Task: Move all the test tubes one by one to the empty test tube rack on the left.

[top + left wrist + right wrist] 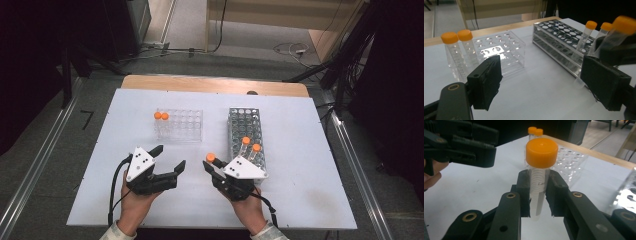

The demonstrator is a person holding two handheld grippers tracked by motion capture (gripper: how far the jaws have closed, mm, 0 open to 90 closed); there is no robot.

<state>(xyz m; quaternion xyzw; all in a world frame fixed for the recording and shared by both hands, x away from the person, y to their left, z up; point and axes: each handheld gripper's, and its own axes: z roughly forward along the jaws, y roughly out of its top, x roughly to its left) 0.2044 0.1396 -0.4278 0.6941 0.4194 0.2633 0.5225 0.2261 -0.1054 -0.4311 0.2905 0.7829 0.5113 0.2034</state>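
Near the desk's [300, 200] front edge, a tube [539, 182] with an orange cap is pinched upright in the right gripper [212, 169]. The left gripper [169, 159], fingers spread and empty, is just to its left. Farther back, two tubes stand in the metal rack [240, 122] and two in the clear rack [187, 125] at the left.

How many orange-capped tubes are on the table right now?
5: two in the clear rack at and, two in the metal rack at and, one in the right gripper.
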